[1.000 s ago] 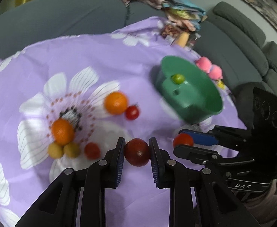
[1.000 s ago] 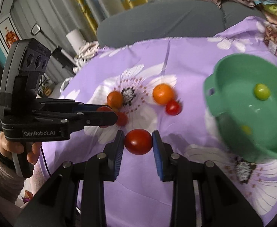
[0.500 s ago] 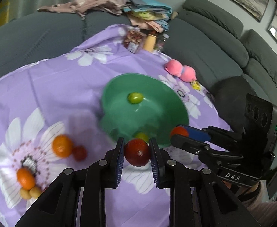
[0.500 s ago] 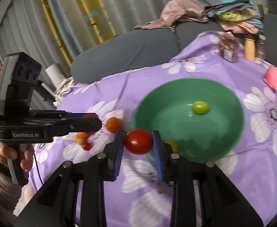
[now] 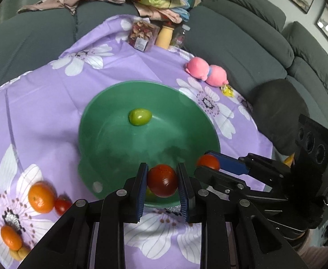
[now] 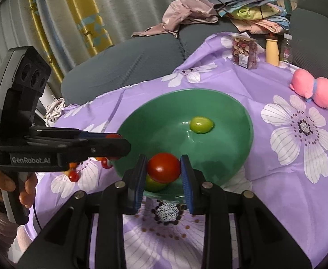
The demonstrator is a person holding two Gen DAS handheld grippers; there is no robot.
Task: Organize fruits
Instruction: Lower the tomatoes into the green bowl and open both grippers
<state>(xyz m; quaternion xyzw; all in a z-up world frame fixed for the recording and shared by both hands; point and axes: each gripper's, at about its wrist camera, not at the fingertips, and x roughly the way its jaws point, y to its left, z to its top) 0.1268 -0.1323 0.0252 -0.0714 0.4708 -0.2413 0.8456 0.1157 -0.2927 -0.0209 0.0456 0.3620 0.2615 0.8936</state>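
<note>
Both grippers hang over the near rim of the green bowl. The left gripper pinches a dark red tomato; the right gripper pinches a brighter tomato, a straight drop for both.

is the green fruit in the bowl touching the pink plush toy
Apart. In the left wrist view the green fruit lies inside the green bowl, while the pink plush toy sits on purple cloth beyond the rim.
</note>
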